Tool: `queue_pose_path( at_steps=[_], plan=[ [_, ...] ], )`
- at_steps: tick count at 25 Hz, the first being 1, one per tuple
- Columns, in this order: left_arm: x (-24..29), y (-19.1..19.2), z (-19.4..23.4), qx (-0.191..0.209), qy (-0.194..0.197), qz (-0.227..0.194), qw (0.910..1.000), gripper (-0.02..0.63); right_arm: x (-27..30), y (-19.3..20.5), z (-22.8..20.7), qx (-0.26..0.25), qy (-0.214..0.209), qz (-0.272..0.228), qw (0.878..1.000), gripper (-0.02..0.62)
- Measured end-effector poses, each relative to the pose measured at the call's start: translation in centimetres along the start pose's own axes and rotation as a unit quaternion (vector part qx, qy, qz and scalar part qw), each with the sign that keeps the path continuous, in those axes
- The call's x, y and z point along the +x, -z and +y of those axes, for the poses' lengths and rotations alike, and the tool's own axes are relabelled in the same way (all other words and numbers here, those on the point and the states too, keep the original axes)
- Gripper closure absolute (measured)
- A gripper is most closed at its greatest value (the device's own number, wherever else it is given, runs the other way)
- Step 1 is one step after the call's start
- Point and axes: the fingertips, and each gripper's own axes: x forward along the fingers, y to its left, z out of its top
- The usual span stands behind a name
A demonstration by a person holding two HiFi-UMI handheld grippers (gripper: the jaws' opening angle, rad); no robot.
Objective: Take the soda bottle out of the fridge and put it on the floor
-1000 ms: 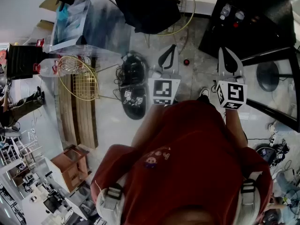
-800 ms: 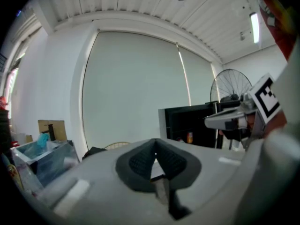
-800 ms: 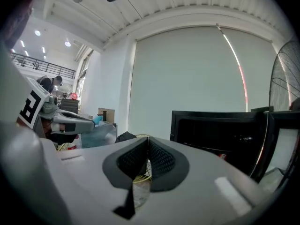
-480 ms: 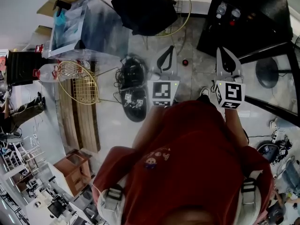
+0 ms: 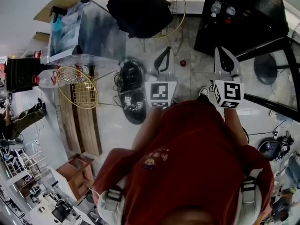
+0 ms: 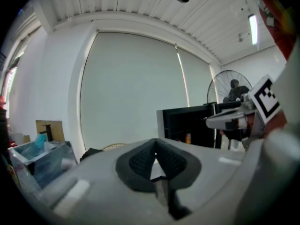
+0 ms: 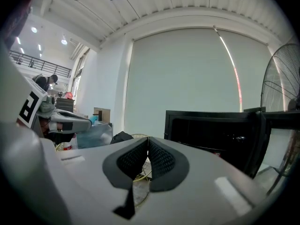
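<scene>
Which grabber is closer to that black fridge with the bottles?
Right. The right gripper sits just before the black fridge, at its front; the left gripper hangs farther to the fridge's left, over the floor.

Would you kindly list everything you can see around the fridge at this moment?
fridge: one, black, top right
bottles: at least two, pale, at fridge's left edge
bag: one, black, top centre
plastic bin: one, clear, top left
wire basket: one, gold, left floor
wooden slats: one set, brown, by the basket
small round object: one, red, floor ahead of the grippers
red shirt: one, person's, bottom centre
left gripper: one, grey, jaws shut, empty
right gripper: one, grey, jaws shut, empty
</scene>
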Motion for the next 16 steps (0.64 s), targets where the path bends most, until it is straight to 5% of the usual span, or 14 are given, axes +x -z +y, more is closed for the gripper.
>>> queue_pose_path(
  at_steps=[16],
  plan=[
    [0.8,0.25,-0.08,0.001,0.002,0.01,0.9999,0.606,0.74,0.02,-0.19,0.003,-0.01,0.001,1.0,0.594]
  ],
)
